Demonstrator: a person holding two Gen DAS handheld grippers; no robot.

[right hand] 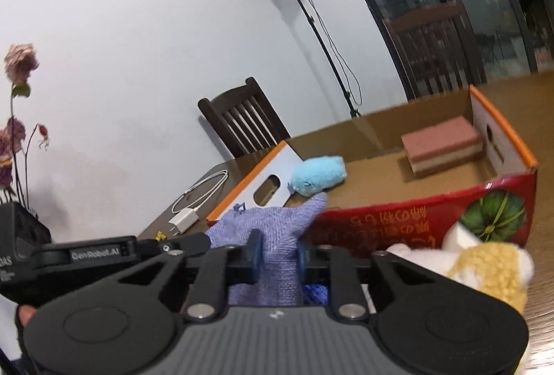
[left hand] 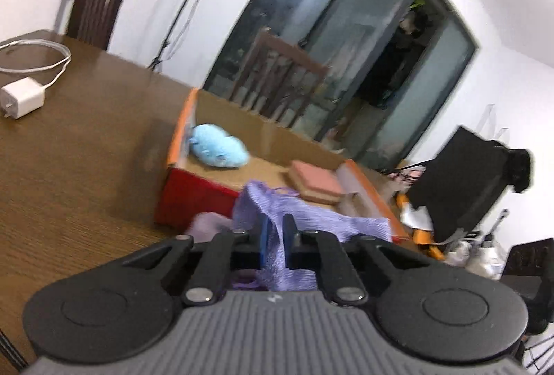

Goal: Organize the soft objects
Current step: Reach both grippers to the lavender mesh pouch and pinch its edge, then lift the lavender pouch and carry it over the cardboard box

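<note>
A purple knitted cloth [left hand: 304, 215] hangs between both grippers in front of the cardboard box [left hand: 194, 188]. My left gripper [left hand: 275, 229] is shut on one part of it. In the right wrist view my right gripper [right hand: 277, 253] is shut on the same purple cloth [right hand: 273, 229], with the left gripper [right hand: 104, 252] just to its left. Inside the box [right hand: 381, 212] lie a blue plush toy [right hand: 316, 176] and a pink sponge [right hand: 441, 144]; the left wrist view shows the blue plush [left hand: 218, 146] and the pink sponge [left hand: 316, 182] too.
A white and yellow plush [right hand: 484, 264] lies on the wooden table [left hand: 86, 150] in front of the box. A white charger with its cable [left hand: 22, 96] sits at the far left. Dark wooden chairs [right hand: 242, 118] stand behind the table, beside a lamp on a stand [right hand: 311, 15].
</note>
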